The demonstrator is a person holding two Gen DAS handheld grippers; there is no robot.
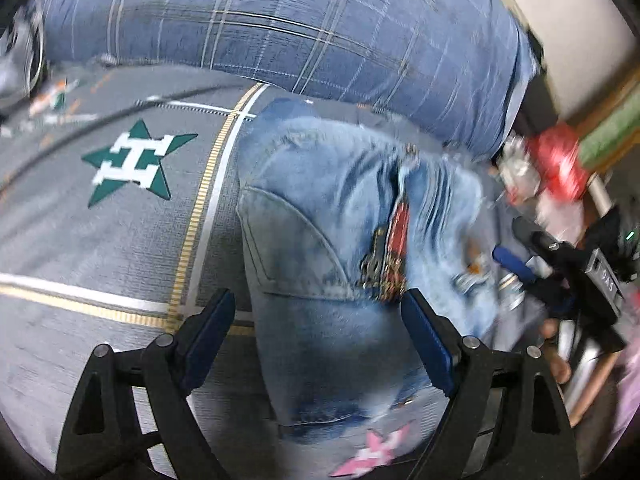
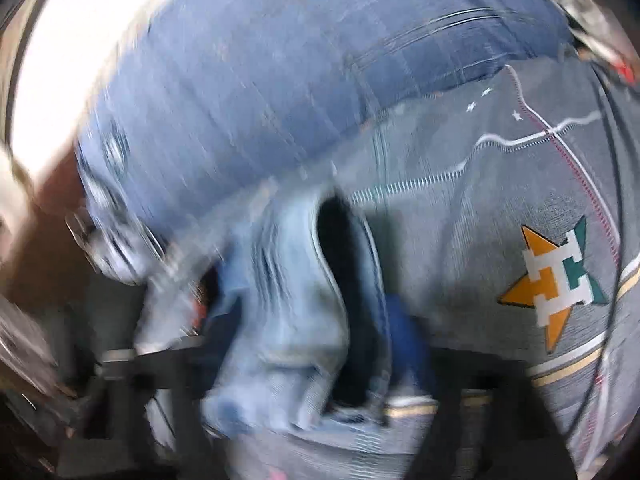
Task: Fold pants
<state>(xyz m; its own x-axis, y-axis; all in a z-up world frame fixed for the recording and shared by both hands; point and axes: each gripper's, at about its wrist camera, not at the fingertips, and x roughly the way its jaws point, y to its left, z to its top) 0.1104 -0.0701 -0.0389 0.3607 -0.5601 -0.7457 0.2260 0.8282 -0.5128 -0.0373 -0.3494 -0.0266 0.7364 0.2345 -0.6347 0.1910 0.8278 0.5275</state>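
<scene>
Light blue jeans (image 1: 320, 208) lie folded into a narrow bundle on a grey bedsheet (image 1: 100, 240); a back pocket and a red patch face up. My left gripper (image 1: 318, 336) is open just above their near part, one blue pad on each side and neither touching. My right gripper (image 1: 528, 252) is at the jeans' right edge. Its own view is blurred: the jeans (image 2: 280, 280) bunch up between the spread fingers of the right gripper (image 2: 304, 320), and one blue pad (image 2: 404, 332) stands apart from the cloth.
A blue plaid quilt (image 1: 280, 28) is heaped along the far side, and the same quilt (image 2: 260, 100) fills the right view's top. Star emblems (image 1: 132, 164) mark the sheet. Red and white clutter (image 1: 552, 168) lies off the bed's right end. A hand (image 1: 556, 360) holds the right gripper.
</scene>
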